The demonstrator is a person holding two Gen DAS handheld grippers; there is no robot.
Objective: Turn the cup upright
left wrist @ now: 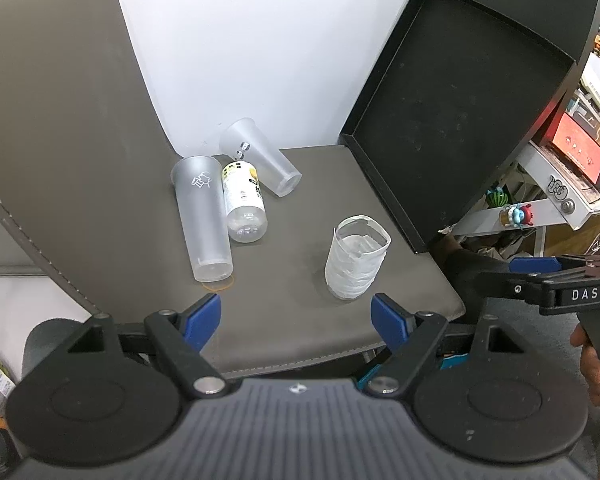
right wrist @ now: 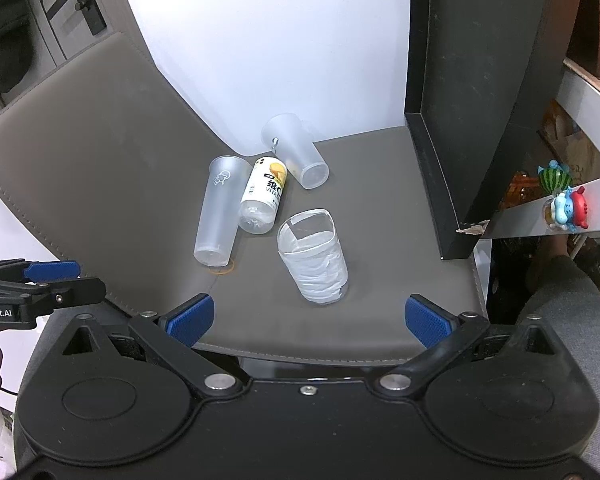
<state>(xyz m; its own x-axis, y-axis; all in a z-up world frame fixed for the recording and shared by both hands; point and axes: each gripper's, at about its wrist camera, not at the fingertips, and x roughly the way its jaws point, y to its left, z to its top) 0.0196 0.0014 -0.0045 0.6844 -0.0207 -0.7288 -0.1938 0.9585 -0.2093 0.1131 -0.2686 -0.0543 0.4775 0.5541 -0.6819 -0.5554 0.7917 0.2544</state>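
A white tape-wrapped cup (left wrist: 356, 258) stands upright on the grey mat, open end up; it also shows in the right wrist view (right wrist: 314, 258). A tall frosted cup (left wrist: 202, 220) (right wrist: 218, 216) lies on its side at the left. A second frosted cup (left wrist: 260, 156) (right wrist: 296, 156) lies on its side at the back. My left gripper (left wrist: 296, 318) is open and empty, just in front of the wrapped cup. My right gripper (right wrist: 308, 320) is open and empty, close in front of the same cup.
A clear bottle (left wrist: 244, 204) (right wrist: 262, 198) with a yellow label lies between the two frosted cups. An orange rubber band (left wrist: 220, 285) lies by the tall cup's base. A black tray (left wrist: 452, 120) leans at the right. The mat's front edge (right wrist: 300, 354) is near.
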